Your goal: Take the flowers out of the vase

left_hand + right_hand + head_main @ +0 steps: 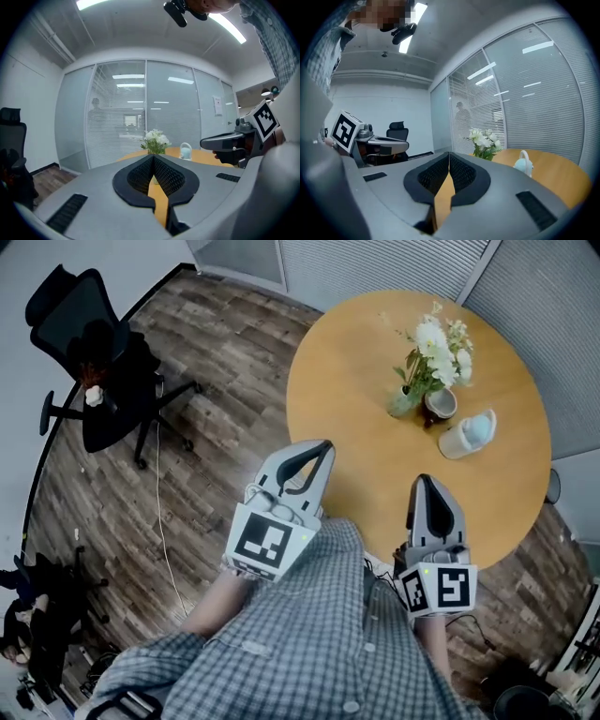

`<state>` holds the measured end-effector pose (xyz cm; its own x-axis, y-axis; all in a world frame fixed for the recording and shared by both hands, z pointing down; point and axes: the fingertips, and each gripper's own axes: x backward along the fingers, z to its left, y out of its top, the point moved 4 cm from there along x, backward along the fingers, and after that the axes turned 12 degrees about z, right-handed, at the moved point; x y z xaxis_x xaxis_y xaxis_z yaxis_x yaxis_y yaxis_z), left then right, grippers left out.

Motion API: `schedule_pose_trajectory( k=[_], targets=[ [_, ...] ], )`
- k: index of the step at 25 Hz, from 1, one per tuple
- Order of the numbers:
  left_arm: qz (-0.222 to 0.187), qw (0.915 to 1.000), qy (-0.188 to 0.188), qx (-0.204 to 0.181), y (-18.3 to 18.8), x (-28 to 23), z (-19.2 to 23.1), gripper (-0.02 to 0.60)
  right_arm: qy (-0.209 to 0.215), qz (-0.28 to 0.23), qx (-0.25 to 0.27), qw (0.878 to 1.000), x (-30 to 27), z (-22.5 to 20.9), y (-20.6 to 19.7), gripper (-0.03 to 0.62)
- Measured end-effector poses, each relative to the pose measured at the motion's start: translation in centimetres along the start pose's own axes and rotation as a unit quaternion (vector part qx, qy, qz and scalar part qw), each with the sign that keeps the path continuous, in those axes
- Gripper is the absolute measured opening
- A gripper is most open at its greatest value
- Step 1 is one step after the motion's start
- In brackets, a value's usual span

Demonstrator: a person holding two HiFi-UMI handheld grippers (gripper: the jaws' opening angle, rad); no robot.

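Note:
White flowers (433,348) with green leaves stand in a small vase (403,404) on the far half of a round wooden table (356,381). Both grippers are held short of the table's near edge, well apart from the flowers. My left gripper (323,448) is shut with nothing between its jaws; my right gripper (427,482) is shut and empty too. In the left gripper view the flowers (156,139) rise just beyond the closed jaws (153,157). In the right gripper view the flowers (484,140) stand ahead and slightly right of the closed jaws (449,153).
A pale blue and white watering can (467,435) lies right of the vase, with a small cup (441,403) between them. A black office chair (103,381) stands on the wood floor at the left. Glass walls with blinds (122,122) lie behind the table.

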<state>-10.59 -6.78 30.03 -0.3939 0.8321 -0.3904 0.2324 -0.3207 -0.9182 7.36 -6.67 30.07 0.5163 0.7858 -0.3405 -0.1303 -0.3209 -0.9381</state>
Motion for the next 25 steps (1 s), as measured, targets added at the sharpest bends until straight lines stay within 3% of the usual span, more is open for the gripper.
schedule_pose_trajectory(
  k=[10,20,25],
  targets=[
    [0.01,0.9947,-0.096,-0.035,1.5,-7.6,4.6,0.008,-0.083,0.009,-0.032,0.996,-5.5,-1.7,1.8,0.011],
    [0.034,0.9766,-0.198,-0.076,0.3,-15.8,4.4,0.013,-0.146,0.037,-0.057,0.987,-8.3,-2.6,1.6,0.011],
    [0.065,0.9663,-0.227,-0.102,-1.4,-20.0,3.5,0.125,-0.169,0.052,-0.067,0.982,-9.0,-3.2,1.2,0.011]
  ],
)
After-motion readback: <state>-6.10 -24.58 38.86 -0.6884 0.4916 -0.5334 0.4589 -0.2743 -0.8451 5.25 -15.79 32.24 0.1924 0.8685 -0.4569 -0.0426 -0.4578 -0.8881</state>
